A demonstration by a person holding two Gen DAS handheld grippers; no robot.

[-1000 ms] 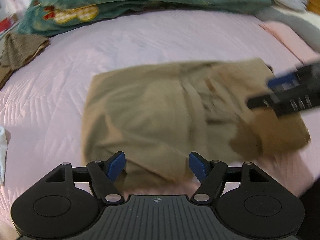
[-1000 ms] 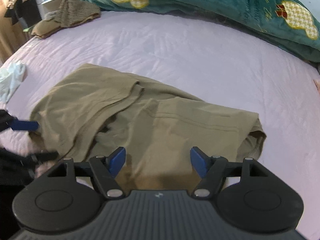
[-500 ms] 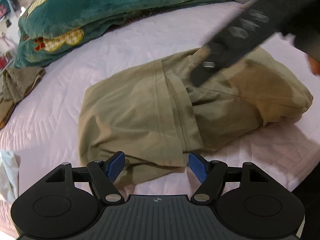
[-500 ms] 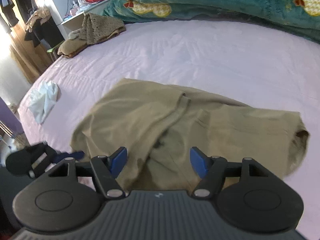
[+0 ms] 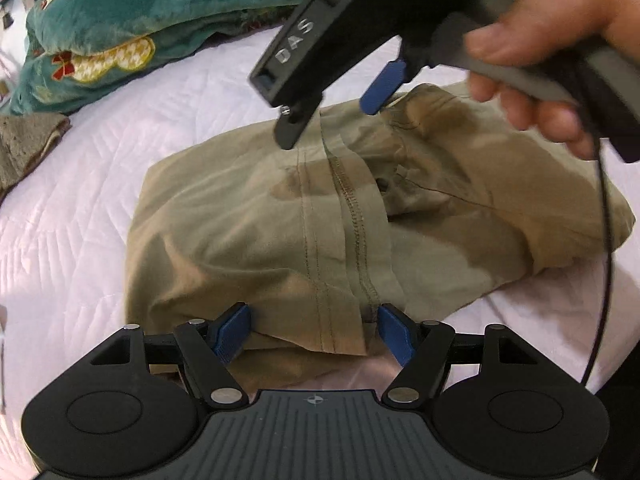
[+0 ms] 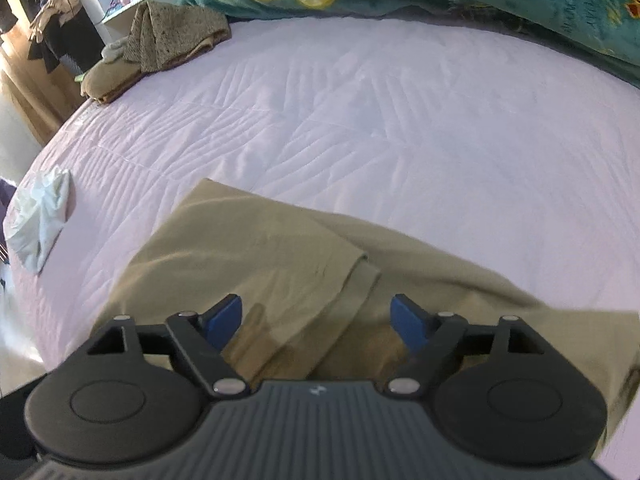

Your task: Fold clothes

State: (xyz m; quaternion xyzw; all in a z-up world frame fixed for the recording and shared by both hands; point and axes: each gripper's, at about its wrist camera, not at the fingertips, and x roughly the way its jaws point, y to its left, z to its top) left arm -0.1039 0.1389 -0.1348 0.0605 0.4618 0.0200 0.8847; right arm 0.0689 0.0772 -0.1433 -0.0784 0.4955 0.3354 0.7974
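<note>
Pink quilted bed (image 6: 400,120) bears a folded khaki garment (image 5: 280,232), hand-held grippers apart.

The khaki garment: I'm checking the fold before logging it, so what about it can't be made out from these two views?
- Near edge of the khaki garment: in both views the camera's own gripper body covers it.
- Its far middle, left wrist view: the right gripper and the hand holding it block it.
- Its right end, right wrist view: blurred and cut off by the frame edge.
- Garment type: folded, cannot tell.
</note>
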